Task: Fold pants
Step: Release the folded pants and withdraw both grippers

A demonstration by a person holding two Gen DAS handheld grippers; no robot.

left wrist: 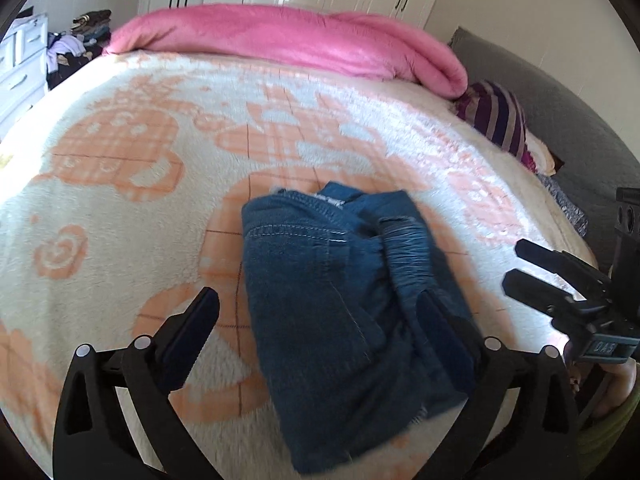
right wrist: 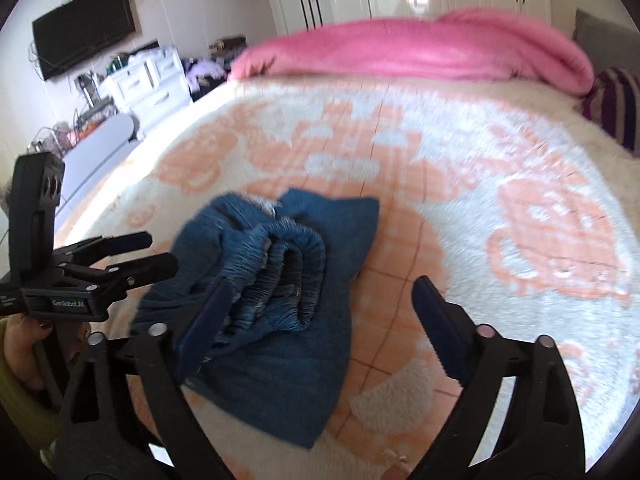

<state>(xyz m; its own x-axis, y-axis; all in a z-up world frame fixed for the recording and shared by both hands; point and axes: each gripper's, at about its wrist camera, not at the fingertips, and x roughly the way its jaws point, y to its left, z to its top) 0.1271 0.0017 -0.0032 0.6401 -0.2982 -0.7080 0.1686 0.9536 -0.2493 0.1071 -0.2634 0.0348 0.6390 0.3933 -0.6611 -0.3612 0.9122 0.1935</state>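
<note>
Dark blue jeans lie folded into a compact bundle on the cream and orange blanket, with the elastic waistband on top. My left gripper is open over them, its right finger above the denim and its left finger off to the side over the blanket. In the right wrist view the jeans sit low and left. My right gripper is open, its left finger over the waistband and its right finger over bare blanket. Each gripper shows in the other's view: the right gripper and the left gripper.
A pink blanket is bunched along the bed's far edge. A striped pillow lies at the right by the grey headboard. A white dresser and a wall TV stand left. A person's hand holds the left gripper.
</note>
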